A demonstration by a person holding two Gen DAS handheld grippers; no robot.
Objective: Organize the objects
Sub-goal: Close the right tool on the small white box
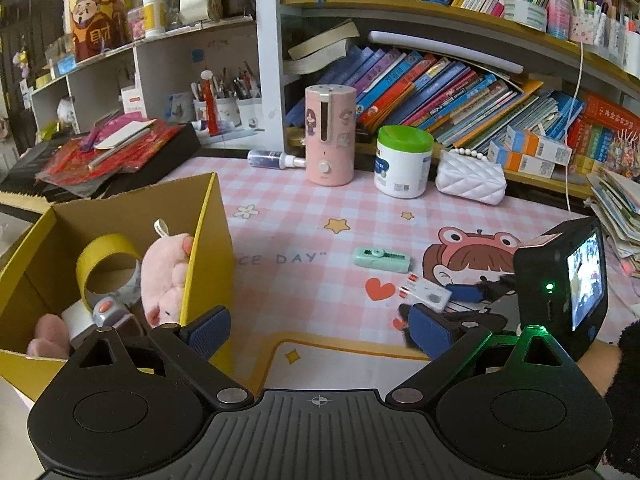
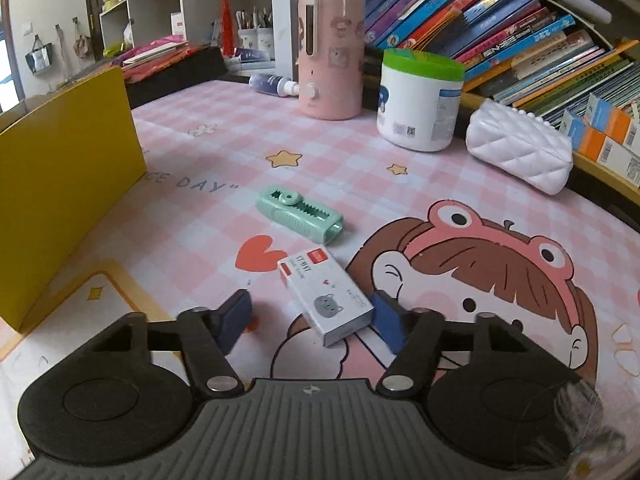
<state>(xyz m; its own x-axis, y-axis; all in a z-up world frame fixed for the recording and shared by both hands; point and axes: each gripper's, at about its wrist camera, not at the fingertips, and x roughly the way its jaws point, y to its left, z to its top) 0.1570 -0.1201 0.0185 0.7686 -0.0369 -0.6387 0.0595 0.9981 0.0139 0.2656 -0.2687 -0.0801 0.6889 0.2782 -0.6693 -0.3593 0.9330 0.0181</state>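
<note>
A: Right gripper (image 2: 310, 320) status?
B: Half open, straddling small white box (image 2: 326, 298); right pad touching, left pad clear.
A: Box location?
B: Flat on mat, just beside green eraser (image 2: 300, 214).
A: Left gripper (image 1: 316, 330)?
B: Wide open, empty, beside yellow carton (image 1: 208, 248).

bare mat (image 2: 208, 216) mid-desk – yellow box (image 2: 60, 184) walls left, jars (image 2: 420, 100) behind

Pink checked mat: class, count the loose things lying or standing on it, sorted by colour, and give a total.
Pink: 1, humidifier
White: 3, tub, purse, small box
Green: 1, cutter
Clear: 1, bottle
Total: 6
</note>
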